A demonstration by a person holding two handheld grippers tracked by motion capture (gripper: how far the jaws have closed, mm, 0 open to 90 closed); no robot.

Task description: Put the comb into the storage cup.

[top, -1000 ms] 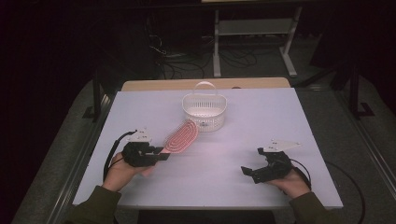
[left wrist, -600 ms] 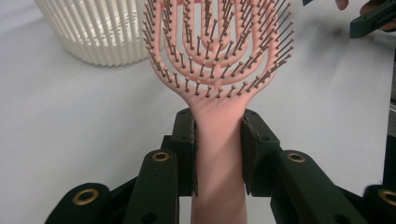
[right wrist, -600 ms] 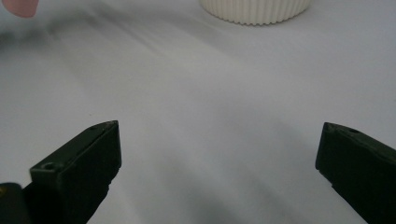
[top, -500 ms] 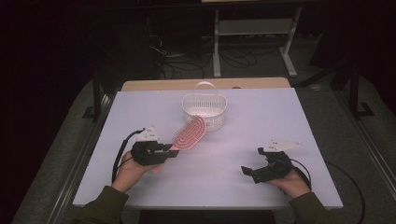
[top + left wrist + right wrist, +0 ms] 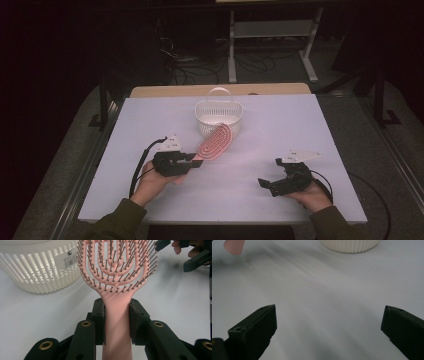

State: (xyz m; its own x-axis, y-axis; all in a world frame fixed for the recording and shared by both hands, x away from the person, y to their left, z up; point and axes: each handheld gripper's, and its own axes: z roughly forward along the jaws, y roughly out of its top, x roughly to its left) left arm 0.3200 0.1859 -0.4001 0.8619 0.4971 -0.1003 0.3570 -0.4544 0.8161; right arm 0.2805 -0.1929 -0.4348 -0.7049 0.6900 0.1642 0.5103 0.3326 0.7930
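Gripping the pink brush [image 5: 117,277] by its handle, the left hand-held gripper [image 5: 186,161] holds it clear of the worktop [image 5: 280,125], the bristled head slanting up toward the white basket [image 5: 218,116] that stands near the middle of the far edge. In the high view the tip of the head overlaps the basket's near rim, though whether it touches or merely hangs in front I cannot tell. The jaws pinch only the narrow neck just below the head, so the wide head could swing or twist in the grip if it bumps anything. Should the brush be meant for the basket, the likely trouble is the head or its bristles catching on the slotted wall or rim, which could shove or tip the light basket, or lever the handle loose. The basket's upright handle also stands where a long brush might snag. The right hand-held gripper [image 5: 271,185] rests near the front right corner, jaws spread and empty, well apart from both.
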